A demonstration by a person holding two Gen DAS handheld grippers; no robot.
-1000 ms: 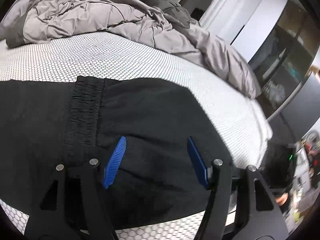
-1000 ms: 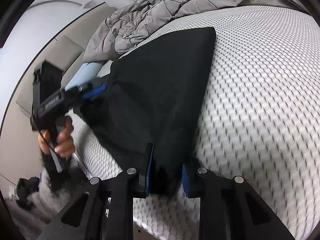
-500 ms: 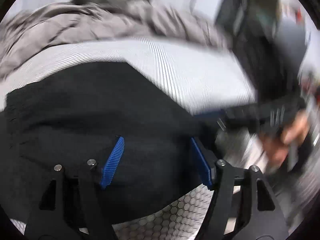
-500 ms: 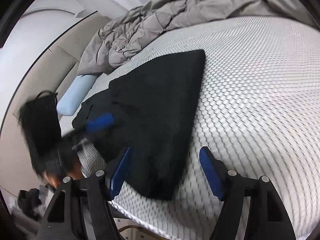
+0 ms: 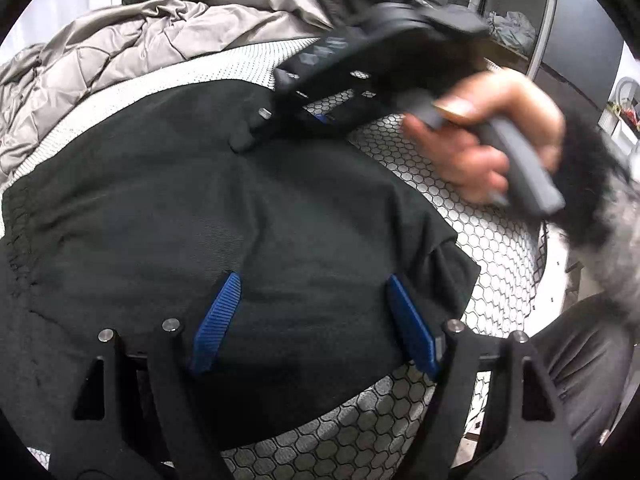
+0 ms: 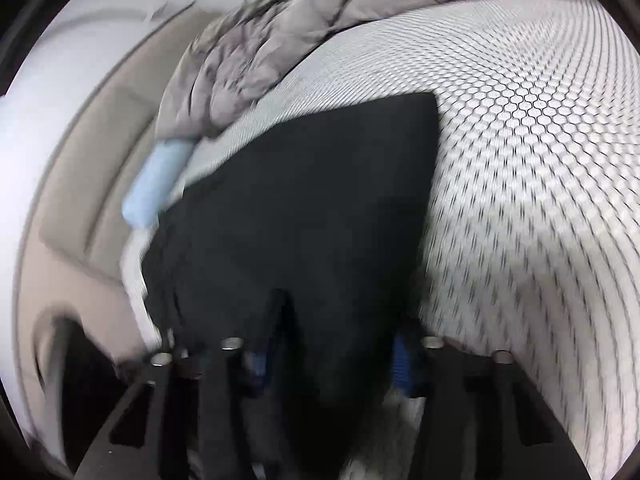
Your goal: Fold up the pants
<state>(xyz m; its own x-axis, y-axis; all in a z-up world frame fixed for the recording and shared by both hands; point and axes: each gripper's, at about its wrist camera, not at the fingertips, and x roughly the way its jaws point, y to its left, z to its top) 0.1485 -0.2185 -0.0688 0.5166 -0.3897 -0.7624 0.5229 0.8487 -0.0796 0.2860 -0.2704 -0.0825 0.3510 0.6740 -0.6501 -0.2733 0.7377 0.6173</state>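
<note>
Black pants (image 5: 248,216) lie folded flat on the white honeycomb mattress (image 5: 484,240). My left gripper (image 5: 316,312) is just above their near part, its jaws opening, blue pads wide apart with only flat cloth beneath. At the pants' far edge, a hand (image 5: 480,148) holds my right gripper (image 5: 248,136), fingertips down on the cloth. The right wrist view is blurred. There the right gripper (image 6: 332,360) straddles a raised ridge of the pants (image 6: 320,208); its jaws are closing with cloth between them, the pads still apart.
A crumpled grey quilt (image 5: 132,48) lies along the mattress's far side, also in the right wrist view (image 6: 288,40). A light blue pillow (image 6: 156,184) sits by the beige headboard (image 6: 88,184). The person's grey trouser leg (image 5: 580,368) is beyond the mattress edge. Shelves (image 5: 512,20) stand at the back.
The right gripper let go of the pants' corner, opened wide, slid left along the pants and has narrowed a little. The left gripper swung right and widened; the right hand now fills its view.
</note>
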